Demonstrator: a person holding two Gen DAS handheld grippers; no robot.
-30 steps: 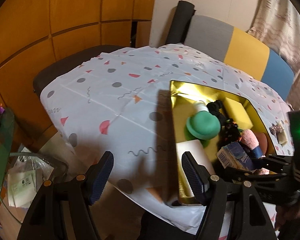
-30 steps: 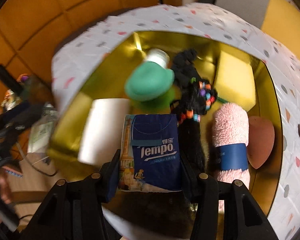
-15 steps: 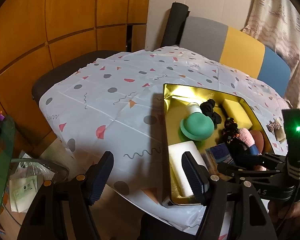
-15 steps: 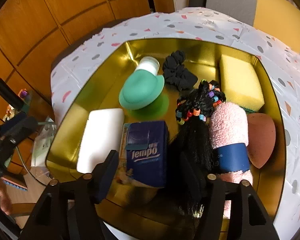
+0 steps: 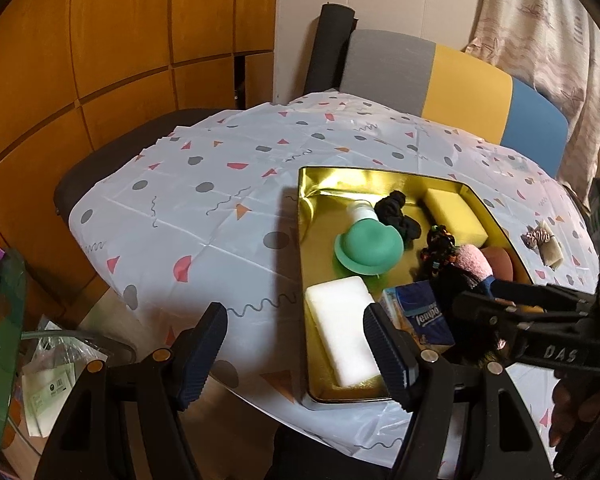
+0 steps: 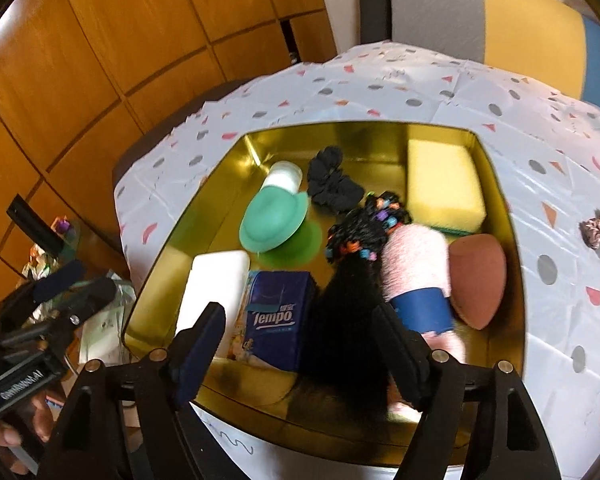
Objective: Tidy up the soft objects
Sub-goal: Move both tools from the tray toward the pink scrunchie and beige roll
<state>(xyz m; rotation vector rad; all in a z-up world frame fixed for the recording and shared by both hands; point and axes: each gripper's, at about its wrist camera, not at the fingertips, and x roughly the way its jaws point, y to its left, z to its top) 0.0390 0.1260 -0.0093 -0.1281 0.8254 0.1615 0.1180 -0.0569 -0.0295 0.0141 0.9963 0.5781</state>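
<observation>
A gold tray (image 6: 516, 264) on the patterned tablecloth holds a blue Tempo tissue pack (image 6: 276, 314), a white sponge (image 6: 212, 284), a green silicone cup (image 6: 272, 220), a black scrunchie (image 6: 332, 184), a yellow sponge (image 6: 440, 184), a black beaded braid (image 6: 356, 280), a pink rolled towel (image 6: 416, 268) and a brown makeup sponge (image 6: 476, 280). My right gripper (image 6: 300, 348) is open and empty above the tray's near end, over the tissue pack. My left gripper (image 5: 296, 350) is open and empty over the tray's near left corner (image 5: 312, 394).
A small patterned scrunchie on a card (image 5: 540, 240) lies on the cloth right of the tray. A grey, yellow and blue chair back (image 5: 460, 76) stands behind the table. Wooden panels are on the left. A glass side table with bags (image 5: 4, 340) is at lower left.
My right gripper opened and let go of the Tempo tissue pack, which now lies in the tray, and then drew back and up. My left gripper pulled back slightly.
</observation>
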